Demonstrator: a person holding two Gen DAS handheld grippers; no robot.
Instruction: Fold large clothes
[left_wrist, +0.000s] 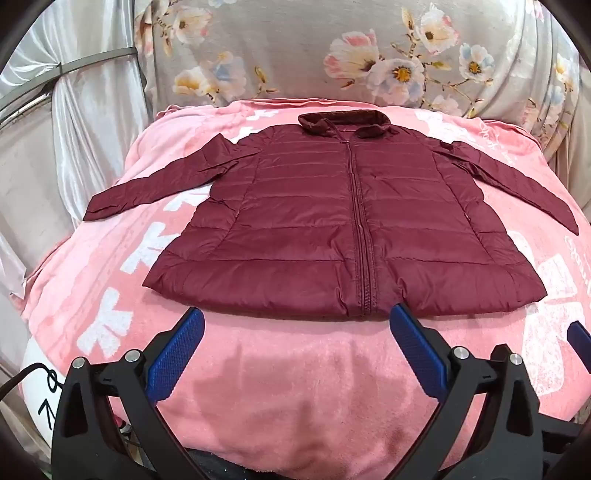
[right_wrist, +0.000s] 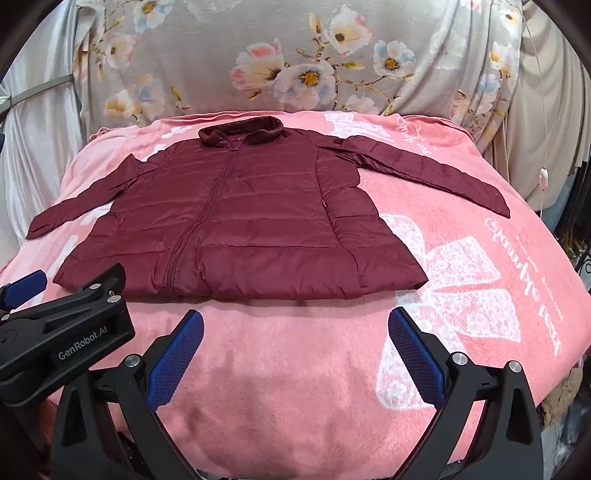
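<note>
A dark red quilted jacket (left_wrist: 332, 229) lies flat and zipped on a pink blanket (left_wrist: 288, 369), collar at the far end, both sleeves spread out to the sides. My left gripper (left_wrist: 297, 317) hovers open just short of the jacket's hem, near the zip's lower end, with nothing between its blue pads (left_wrist: 177, 354). In the right wrist view the same jacket (right_wrist: 243, 221) sits a little left of centre. My right gripper (right_wrist: 295, 321) stands open above bare blanket (right_wrist: 280, 387), short of the hem, holding nothing. The left gripper (right_wrist: 70, 325) shows at that view's left edge.
A grey floral sheet (left_wrist: 332, 55) hangs behind the blanket, with pale curtains (left_wrist: 74, 129) on the left. White print (right_wrist: 461, 295) covers the blanket's right side. A cord with a small switch (right_wrist: 543, 177) hangs at far right. A black cable (left_wrist: 22, 373) lies at lower left.
</note>
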